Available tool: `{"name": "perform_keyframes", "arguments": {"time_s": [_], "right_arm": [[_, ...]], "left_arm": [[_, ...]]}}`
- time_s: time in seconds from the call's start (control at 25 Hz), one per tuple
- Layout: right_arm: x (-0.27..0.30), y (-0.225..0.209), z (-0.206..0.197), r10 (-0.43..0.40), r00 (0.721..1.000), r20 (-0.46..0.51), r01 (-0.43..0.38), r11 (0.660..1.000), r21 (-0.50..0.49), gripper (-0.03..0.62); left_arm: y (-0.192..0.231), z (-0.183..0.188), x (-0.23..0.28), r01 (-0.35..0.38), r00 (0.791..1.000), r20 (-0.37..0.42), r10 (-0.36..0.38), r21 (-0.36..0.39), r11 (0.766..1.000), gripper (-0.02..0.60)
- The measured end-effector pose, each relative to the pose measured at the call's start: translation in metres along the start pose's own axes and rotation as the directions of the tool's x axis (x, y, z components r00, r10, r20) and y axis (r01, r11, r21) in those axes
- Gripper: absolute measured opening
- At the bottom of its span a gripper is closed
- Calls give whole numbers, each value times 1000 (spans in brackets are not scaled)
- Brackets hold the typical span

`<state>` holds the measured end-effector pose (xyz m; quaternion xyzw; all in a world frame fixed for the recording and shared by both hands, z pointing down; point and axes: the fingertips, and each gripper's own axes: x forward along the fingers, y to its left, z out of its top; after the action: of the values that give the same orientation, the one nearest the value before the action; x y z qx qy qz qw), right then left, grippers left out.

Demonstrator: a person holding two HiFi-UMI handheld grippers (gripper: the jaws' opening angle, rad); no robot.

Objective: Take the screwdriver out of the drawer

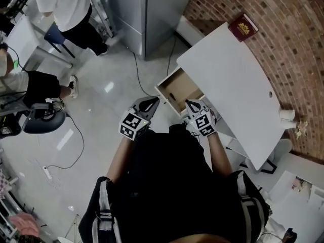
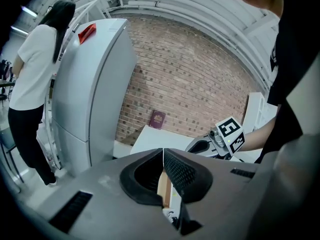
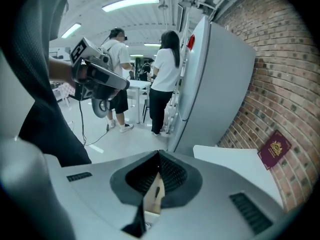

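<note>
The white table's drawer point(image 1: 183, 86) stands pulled open, showing its wooden inside. A small dark screwdriver point(image 1: 172, 96) lies in it near the front left. My left gripper point(image 1: 153, 103) hovers just left of the drawer's front corner, jaws shut and empty. My right gripper point(image 1: 189, 105) hangs over the drawer's front edge, also shut with nothing held. In the right gripper view the screwdriver point(image 3: 156, 193) shows as a dark sliver below the shut jaws of the right gripper point(image 3: 159, 157). The left gripper point(image 2: 163, 152) sees only a strip of the drawer's wood point(image 2: 163, 189).
A dark red booklet point(image 1: 243, 27) lies at the table's far corner by the brick wall point(image 1: 283, 44). A tall grey cabinet point(image 1: 147, 14) stands beyond the drawer. People stand at the left, cables run over the floor point(image 1: 76, 130), and a white cup point(image 1: 287, 114) is at the table's right edge.
</note>
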<state>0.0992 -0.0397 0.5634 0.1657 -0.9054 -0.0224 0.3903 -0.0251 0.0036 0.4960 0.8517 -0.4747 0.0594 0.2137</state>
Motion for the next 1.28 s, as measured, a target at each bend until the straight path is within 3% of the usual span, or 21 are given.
{"name": "perform_keyframes", "arguments": {"time_s": [0.76, 1.28], "right_arm": [[49, -9, -63, 160, 986, -55, -157, 986, 64, 57], [109, -18, -109, 211, 973, -93, -202, 974, 98, 57]], "left_arm": [[5, -23, 10, -113, 988, -113, 105, -65, 991, 17], [24, -85, 17, -155, 968, -212, 131, -103, 983, 17]]}}
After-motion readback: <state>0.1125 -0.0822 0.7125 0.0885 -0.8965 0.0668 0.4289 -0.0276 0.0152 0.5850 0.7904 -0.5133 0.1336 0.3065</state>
